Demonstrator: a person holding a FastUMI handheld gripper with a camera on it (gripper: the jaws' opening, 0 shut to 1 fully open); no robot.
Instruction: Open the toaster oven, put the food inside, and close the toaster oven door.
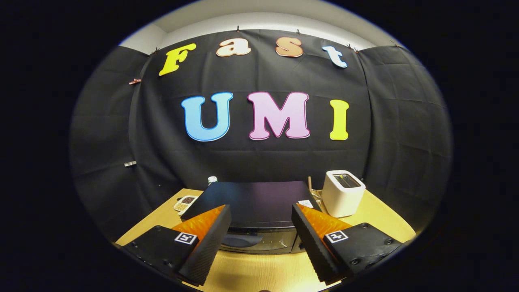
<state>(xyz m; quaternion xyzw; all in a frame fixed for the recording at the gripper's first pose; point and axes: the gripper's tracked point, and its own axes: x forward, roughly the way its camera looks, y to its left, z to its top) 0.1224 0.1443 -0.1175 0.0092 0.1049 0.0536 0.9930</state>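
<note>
Tool (261, 227) spread wide, gripping nothing. Just ahead on bench (259, 271): toaster oven (255, 202), door shut and facing the fingers, long axis crosswise.

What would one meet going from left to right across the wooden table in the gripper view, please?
Small dish → black toaster oven with its door shut, seen between the open gripper fingers → white toaster.

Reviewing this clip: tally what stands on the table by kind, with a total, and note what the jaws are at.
Toaster oven: 1, black, door shut
Pop-up toaster: 1, white
Small tray of food: 1, beside the oven
Bottle with pale cap: 1, behind the oven
Total: 4
Gripper: jaws open, holding nothing, oven front between them.
</note>
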